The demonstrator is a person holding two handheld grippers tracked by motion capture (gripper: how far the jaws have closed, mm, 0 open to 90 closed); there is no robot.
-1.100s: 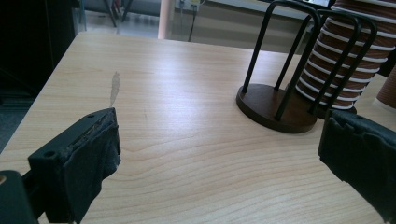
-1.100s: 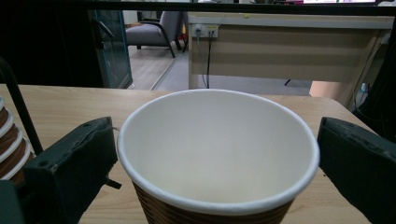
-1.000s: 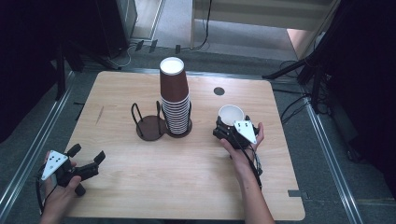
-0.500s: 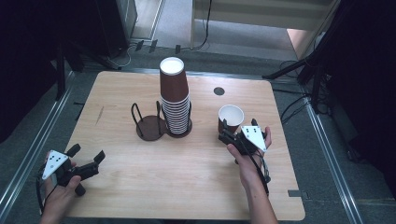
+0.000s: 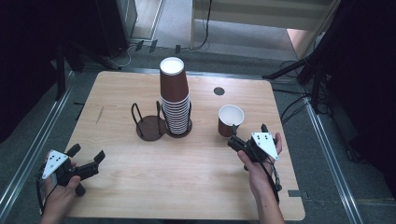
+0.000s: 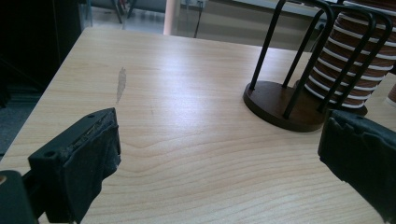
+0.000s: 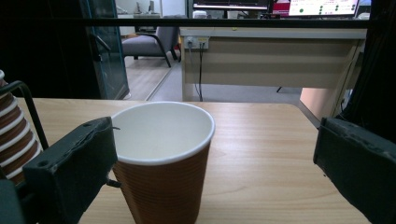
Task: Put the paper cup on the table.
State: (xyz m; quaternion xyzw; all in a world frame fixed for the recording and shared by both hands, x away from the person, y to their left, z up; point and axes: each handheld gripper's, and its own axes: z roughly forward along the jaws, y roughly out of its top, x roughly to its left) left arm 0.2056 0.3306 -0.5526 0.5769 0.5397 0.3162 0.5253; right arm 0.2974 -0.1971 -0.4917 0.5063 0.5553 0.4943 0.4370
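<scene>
A single brown paper cup (image 5: 230,120) with a white inside stands upright, right of centre on the table. My right gripper (image 5: 247,134) sits just behind it on the near side, open. In the right gripper view the cup (image 7: 163,158) stands ahead, nearer the left jaw, and the right gripper (image 7: 215,175) holds nothing. A tall stack of upside-down brown cups (image 5: 173,98) stands in a wire holder at the table's middle. My left gripper (image 5: 87,153) is open at the near left corner, and in its own view the left gripper (image 6: 219,158) is empty above bare wood.
An empty wire holder with a dark round base (image 5: 148,126) stands left of the stack; it shows ahead right as the holder (image 6: 282,105) beside the stack (image 6: 355,60). A dark round hole (image 5: 219,91) lies at the far right of the wooden table (image 5: 187,182).
My right gripper has drawn back from the single cup, toward the near edge and a little right. The cup stayed in place. The left gripper has not moved.
</scene>
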